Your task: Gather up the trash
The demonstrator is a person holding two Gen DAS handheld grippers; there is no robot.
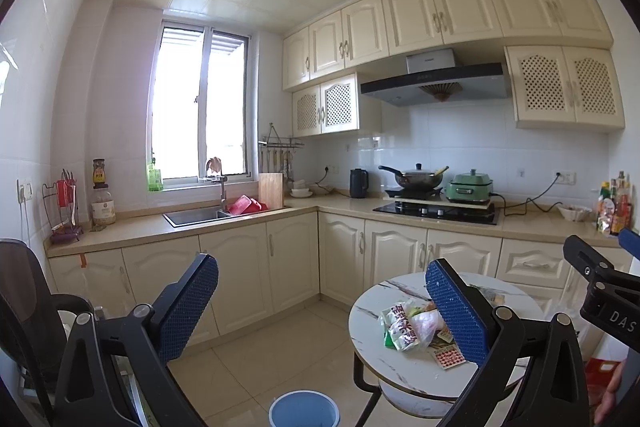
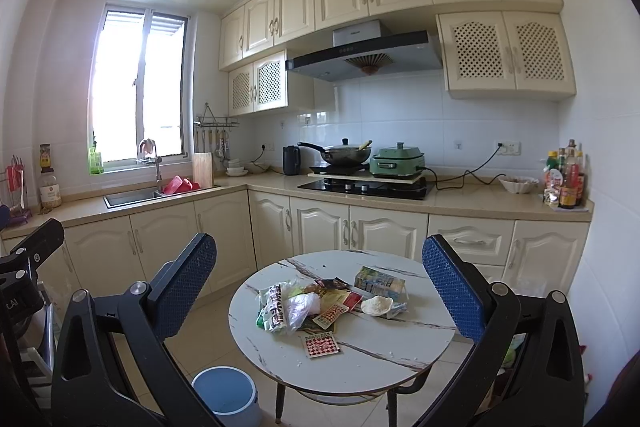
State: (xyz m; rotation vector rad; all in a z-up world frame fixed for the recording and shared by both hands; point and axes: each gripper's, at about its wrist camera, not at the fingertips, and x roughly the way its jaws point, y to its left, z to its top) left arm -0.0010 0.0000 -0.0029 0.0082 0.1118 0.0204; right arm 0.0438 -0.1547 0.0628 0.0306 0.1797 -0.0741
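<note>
Both the left gripper [image 1: 322, 301] and the right gripper [image 2: 320, 287] are spread wide and hold nothing; ahead of the right gripper, wrappers [image 2: 280, 307] lie on the round table [image 2: 380, 351], the blue bin [image 2: 226, 393] lower left.

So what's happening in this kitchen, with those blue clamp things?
A person is holding a two-finger gripper in each hand, about to clear rubbish. Both the left gripper and the right gripper are open and hold nothing. A pile of wrappers, a crumpled tissue and a checked card lie on the round table. A blue bin stands on the floor beside the table. Nothing has been picked up yet.
</note>
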